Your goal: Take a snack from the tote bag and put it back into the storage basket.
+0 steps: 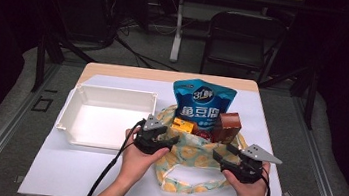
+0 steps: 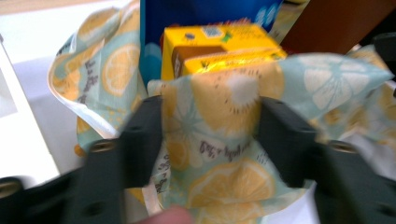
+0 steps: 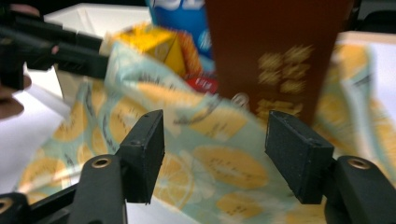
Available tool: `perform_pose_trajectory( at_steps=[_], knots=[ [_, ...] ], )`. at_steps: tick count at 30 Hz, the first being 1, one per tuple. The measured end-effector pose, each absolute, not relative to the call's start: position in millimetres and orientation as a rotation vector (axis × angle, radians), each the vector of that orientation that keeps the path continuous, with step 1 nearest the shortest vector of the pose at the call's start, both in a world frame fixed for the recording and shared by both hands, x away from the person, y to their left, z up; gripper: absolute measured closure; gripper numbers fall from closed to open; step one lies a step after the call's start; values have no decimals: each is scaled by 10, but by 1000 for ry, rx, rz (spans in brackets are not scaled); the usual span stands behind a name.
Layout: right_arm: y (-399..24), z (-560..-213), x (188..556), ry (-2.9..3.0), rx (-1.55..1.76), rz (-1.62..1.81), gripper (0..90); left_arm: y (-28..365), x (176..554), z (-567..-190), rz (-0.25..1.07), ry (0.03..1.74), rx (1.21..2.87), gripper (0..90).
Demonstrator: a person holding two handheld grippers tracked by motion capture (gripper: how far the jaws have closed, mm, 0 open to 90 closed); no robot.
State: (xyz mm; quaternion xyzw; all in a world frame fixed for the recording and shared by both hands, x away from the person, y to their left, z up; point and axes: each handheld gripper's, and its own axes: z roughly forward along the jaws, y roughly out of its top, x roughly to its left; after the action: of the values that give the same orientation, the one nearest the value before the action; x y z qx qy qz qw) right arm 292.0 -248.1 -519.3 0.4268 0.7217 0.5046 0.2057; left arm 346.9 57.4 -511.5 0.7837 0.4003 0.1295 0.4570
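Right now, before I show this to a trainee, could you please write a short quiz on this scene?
1. True or false: in the high view, the tray lies left of the bag.
2. Which thing stands tallest in the bag? A) pouch B) yellow box C) brown box
3. In the right gripper view, are the jaws of the right gripper open or shut?

Key: 1 true; 2 A; 3 open, with the bag's cloth behind the gap and neither pad pressing on it.
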Motion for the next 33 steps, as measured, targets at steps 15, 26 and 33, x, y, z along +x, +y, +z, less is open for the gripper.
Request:
perform_pose_trajectory(
  at_steps=[15, 26, 33],
  knots=[
    [-2405, -5525, 3093, 2169, 1334, 1141, 900, 582, 3480, -5389, 221, 1035, 2036, 900],
    [-2382, -5108, 2902, 1926, 1152, 1435, 900, 493, 3482, -5612, 213, 1004, 2127, 900],
    [-2233, -5257, 3044, 1958, 1200, 1292, 900, 541, 3472, -5589, 193, 1001, 2118, 900]
  ],
)
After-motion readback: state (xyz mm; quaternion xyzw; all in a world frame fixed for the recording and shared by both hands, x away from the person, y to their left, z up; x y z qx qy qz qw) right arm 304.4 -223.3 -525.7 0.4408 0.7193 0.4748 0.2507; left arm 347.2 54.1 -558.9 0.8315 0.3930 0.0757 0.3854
